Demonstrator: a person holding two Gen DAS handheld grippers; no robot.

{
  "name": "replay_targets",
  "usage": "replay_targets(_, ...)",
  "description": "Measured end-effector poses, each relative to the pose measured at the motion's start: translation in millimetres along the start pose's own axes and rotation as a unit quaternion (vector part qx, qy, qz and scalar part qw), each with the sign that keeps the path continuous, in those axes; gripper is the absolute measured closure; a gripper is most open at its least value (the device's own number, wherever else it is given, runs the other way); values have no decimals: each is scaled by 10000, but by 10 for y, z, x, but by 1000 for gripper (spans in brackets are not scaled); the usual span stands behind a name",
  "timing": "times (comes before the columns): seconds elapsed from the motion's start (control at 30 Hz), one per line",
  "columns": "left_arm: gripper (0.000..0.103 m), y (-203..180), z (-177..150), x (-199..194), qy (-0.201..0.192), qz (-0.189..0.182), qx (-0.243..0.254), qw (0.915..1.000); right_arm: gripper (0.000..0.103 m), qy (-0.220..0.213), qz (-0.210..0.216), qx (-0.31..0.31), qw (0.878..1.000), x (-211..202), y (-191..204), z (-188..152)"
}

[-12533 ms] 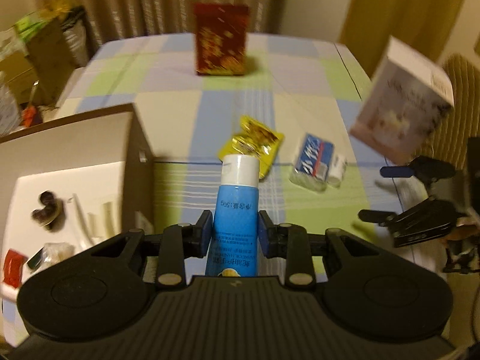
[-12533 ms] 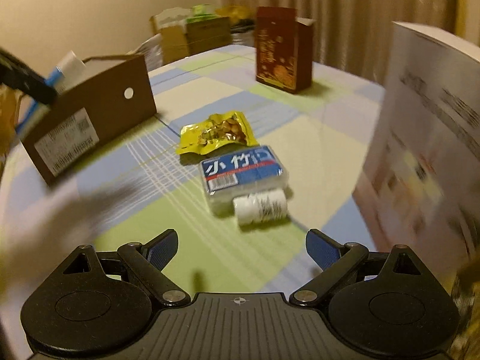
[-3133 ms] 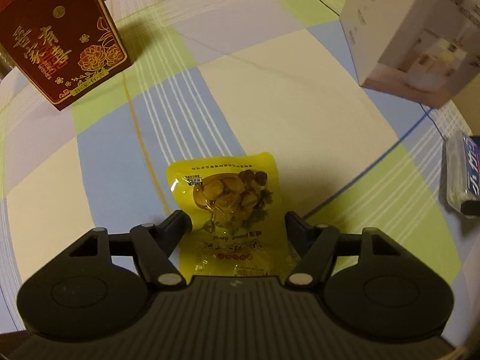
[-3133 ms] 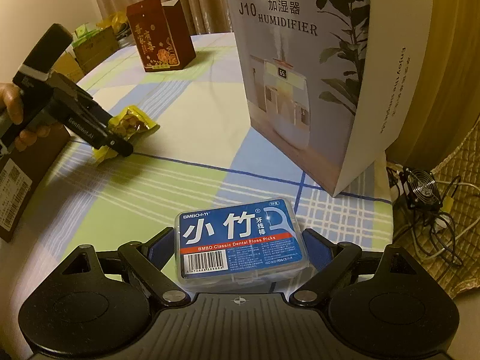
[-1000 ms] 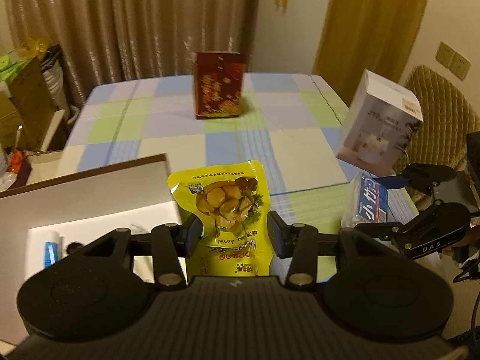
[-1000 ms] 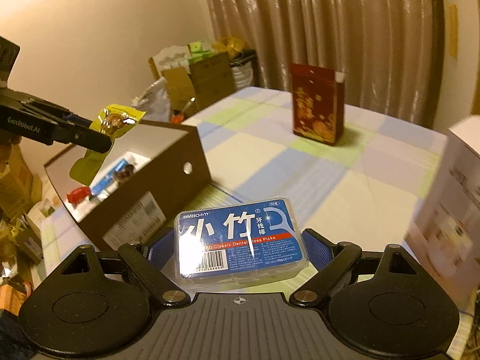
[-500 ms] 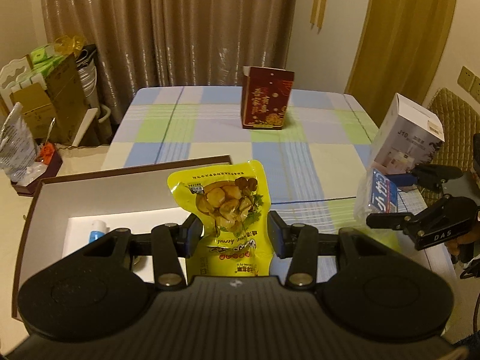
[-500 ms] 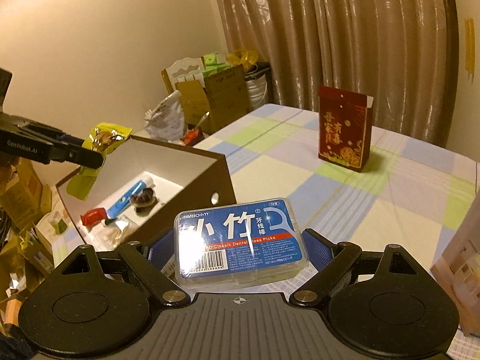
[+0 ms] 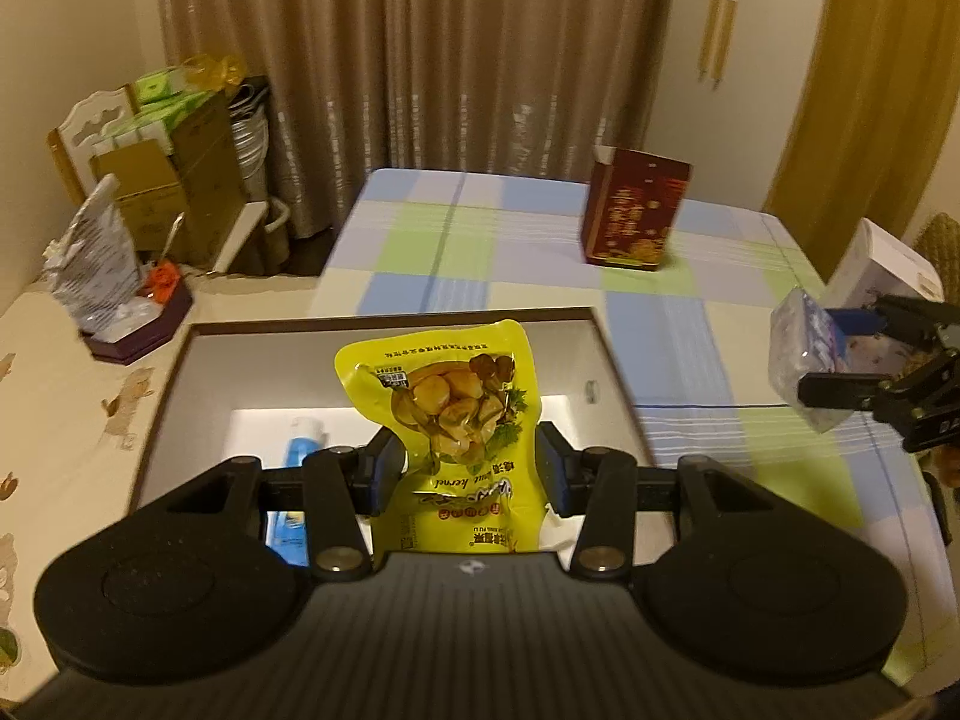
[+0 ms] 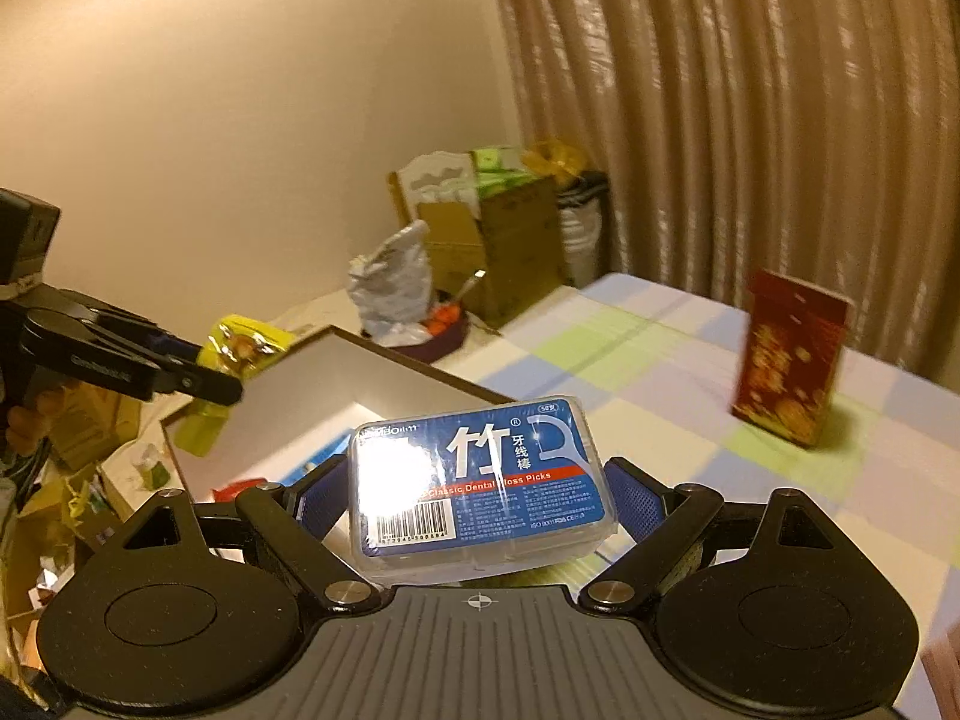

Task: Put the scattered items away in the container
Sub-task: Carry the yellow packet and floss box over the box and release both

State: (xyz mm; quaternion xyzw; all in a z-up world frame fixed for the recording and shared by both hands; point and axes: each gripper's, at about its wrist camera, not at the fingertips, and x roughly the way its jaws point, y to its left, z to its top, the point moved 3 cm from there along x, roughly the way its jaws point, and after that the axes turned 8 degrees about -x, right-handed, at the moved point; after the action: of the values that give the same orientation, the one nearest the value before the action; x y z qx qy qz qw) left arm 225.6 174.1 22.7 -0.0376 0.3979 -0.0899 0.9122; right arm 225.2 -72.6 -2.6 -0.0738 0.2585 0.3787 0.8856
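My left gripper (image 9: 465, 468) is shut on a yellow snack pouch (image 9: 447, 414), held upright over the open brown cardboard box (image 9: 612, 354). Inside the box lies a blue tube (image 9: 300, 456). My right gripper (image 10: 480, 495) is shut on a clear box of dental floss picks (image 10: 480, 474) with a blue label, above the box's near corner (image 10: 414, 378). In the left wrist view the right gripper (image 9: 840, 354) hangs at the right with the floss box (image 9: 801, 360). The right wrist view shows the left gripper (image 10: 198, 372) with the pouch (image 10: 240, 348) at the left.
A dark red carton (image 9: 633, 213) stands at the far side of the checked tablecloth (image 9: 480, 252). A white humidifier box (image 9: 882, 267) sits at the table's right edge. Cardboard boxes and bags (image 9: 162, 180) are piled against the wall beyond the table's left end.
Both grippers have travelled left toward the cardboard box with their loads. The pouch now hangs over the box's inside, and the floss box has come over its near corner.
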Motion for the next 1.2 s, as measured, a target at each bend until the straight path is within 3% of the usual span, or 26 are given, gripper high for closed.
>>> replay_targets(0.27,61,381,5,-9,6,122,-109,9999,11,87,249,-376,9989,416,320,226)
replay_targets(0.7,61,780,15,152,179,139,-108,9997,11,484,482,-766,9947,1079,641,292)
replay_targets(1.2,61,1041,76,501,383,-14,-71,9992,11,941,412,-983,9898,1565,574,232)
